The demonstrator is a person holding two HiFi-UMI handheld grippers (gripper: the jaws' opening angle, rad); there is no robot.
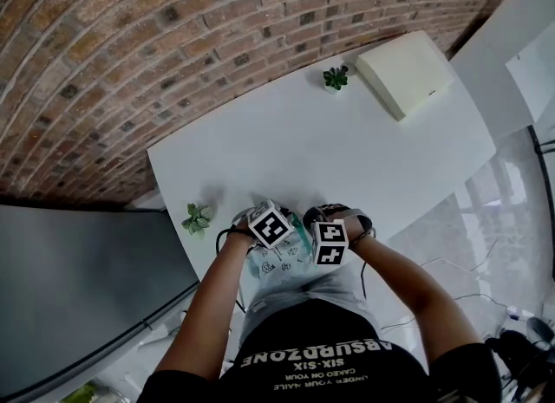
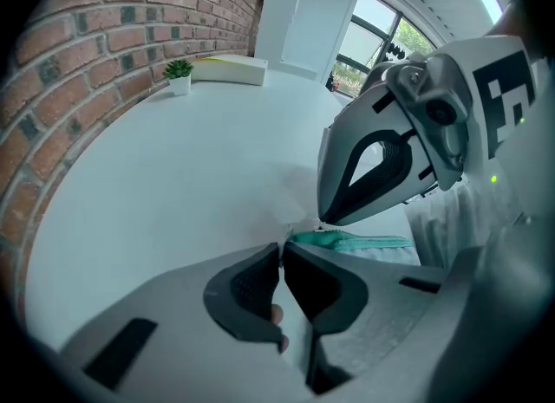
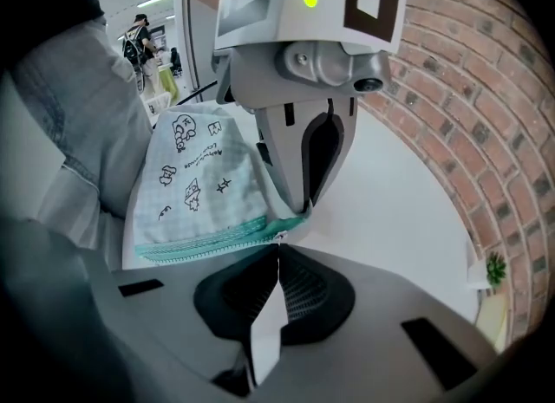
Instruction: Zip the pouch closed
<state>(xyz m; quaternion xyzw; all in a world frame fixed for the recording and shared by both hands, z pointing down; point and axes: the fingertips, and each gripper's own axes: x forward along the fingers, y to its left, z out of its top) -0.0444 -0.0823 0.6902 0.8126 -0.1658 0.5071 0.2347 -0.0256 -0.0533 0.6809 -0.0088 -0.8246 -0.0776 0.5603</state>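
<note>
The pouch [image 3: 204, 185] is pale checked fabric with small cartoon prints and a teal zipper [image 3: 208, 241] along its top edge. It is held up at the table's near edge, between both grippers [image 1: 279, 261]. My left gripper [image 2: 282, 252] is shut on the pouch's end corner, with the teal zipper [image 2: 355, 240] running off to the right. My right gripper [image 3: 277, 252] is shut on the small zipper pull [image 3: 279, 237] at that same end, right beside the left gripper's tips [image 3: 303, 206]. The zipper teeth look apart along the pouch.
The white table [image 1: 347, 150] stretches toward the brick wall [image 1: 130, 55]. It carries a small potted plant [image 1: 336, 78] and a white box [image 1: 403, 74] at the far end, and another small plant [image 1: 198, 217] at the left edge. The person's body is directly behind the pouch.
</note>
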